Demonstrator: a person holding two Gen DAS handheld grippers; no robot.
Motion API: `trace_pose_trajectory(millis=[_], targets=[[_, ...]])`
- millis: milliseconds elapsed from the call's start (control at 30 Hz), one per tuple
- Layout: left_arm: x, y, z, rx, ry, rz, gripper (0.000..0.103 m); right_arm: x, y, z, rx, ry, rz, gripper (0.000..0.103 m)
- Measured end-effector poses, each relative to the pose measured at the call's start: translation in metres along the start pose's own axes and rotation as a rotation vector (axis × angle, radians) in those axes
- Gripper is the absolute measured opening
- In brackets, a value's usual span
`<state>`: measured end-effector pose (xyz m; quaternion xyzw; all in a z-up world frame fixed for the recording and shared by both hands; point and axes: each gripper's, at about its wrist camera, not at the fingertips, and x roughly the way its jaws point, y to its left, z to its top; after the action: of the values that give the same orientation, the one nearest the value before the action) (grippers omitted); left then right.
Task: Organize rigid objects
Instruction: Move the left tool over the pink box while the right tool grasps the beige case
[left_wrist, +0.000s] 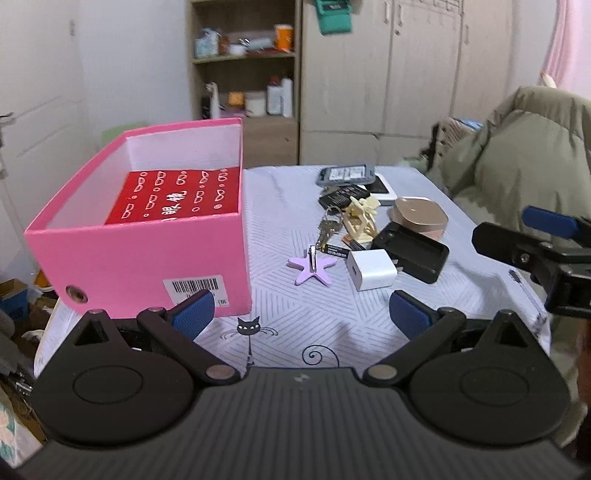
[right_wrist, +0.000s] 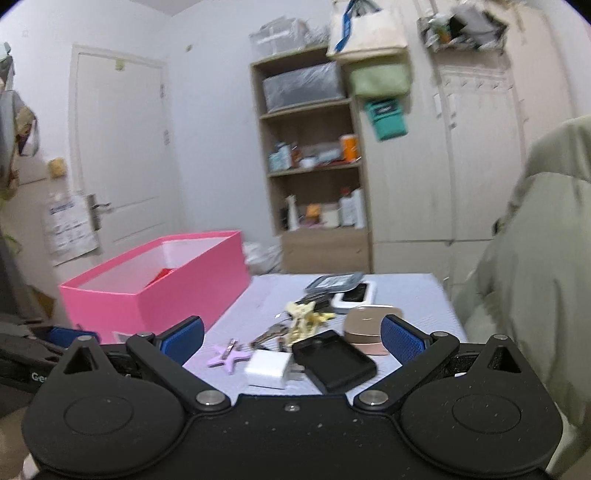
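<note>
- Both tools are empty: the left hand-held gripper (left_wrist: 301, 314) hovers with its jaws spread wide just in front of the pink box (left_wrist: 147, 236), and the right hand-held gripper (right_wrist: 291, 341) is spread equally wide, holding nothing.
- Risk, as I judge it: the loose items lie crowded together, so closing on the white charger (right_wrist: 269, 368) could nudge the black tray (right_wrist: 334, 360) touching it, or drag the keys (left_wrist: 330, 226).
- Beside the pink box, on its right, the purple star clip (left_wrist: 312, 265) and the charger lie nearest, just ahead of the left jaws on the bench (left_wrist: 280, 206).
- Inside the box a red case (left_wrist: 177, 195) already rests.
</note>
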<state>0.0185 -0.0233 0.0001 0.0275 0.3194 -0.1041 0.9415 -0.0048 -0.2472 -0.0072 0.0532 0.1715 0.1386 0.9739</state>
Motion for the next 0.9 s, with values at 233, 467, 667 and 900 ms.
trace_pose_trajectory(millis=[233,467,667,900], targets=[[-0.004,0.014,0.023,0.171,0.053,0.017,0.102,0.021,-0.004,0.010,-0.056,0.093,0.014,0.103],[0.010,0.044,0.054,0.239,0.215,-0.028,0.097,0.047,-0.023,0.010,-0.024,0.211,0.019,0.101],[0.020,0.092,0.071,0.189,0.353,-0.040,0.086,0.070,-0.035,0.022,0.011,0.267,0.004,0.100],[0.009,0.154,0.100,0.044,0.331,0.002,0.086,0.099,-0.046,0.034,0.055,0.323,-0.012,0.100]])
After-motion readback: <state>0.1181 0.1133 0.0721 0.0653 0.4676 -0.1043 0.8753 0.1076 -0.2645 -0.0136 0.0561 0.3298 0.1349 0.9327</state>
